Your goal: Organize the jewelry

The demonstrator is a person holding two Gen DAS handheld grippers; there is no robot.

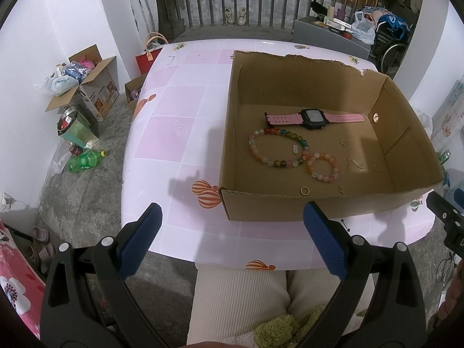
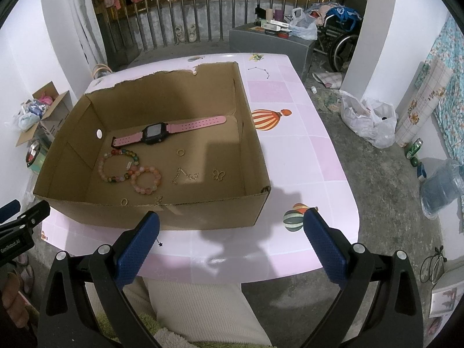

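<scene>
Jewelry lay inside the open brown cardboard box (image 1: 406,107) in the left wrist view: pink-strapped black watch (image 1: 314,118), two multicoloured bead bracelets (image 1: 278,148), small gold rings; the left gripper (image 1: 232,239) gaped empty. In the right wrist view, the right gripper (image 2: 232,239) likewise gaped short of the box. Either sorting was pending or finished.

The left gripper (image 1: 232,217) is hovering with its blue-padded fingers (image 1: 140,240) spread wide, gripping nothing. The right gripper (image 2: 232,220) is hovering beside it, level with it, its fingers (image 2: 326,245) equally wide apart and empty. The person's knees are showing below both grippers.
</scene>
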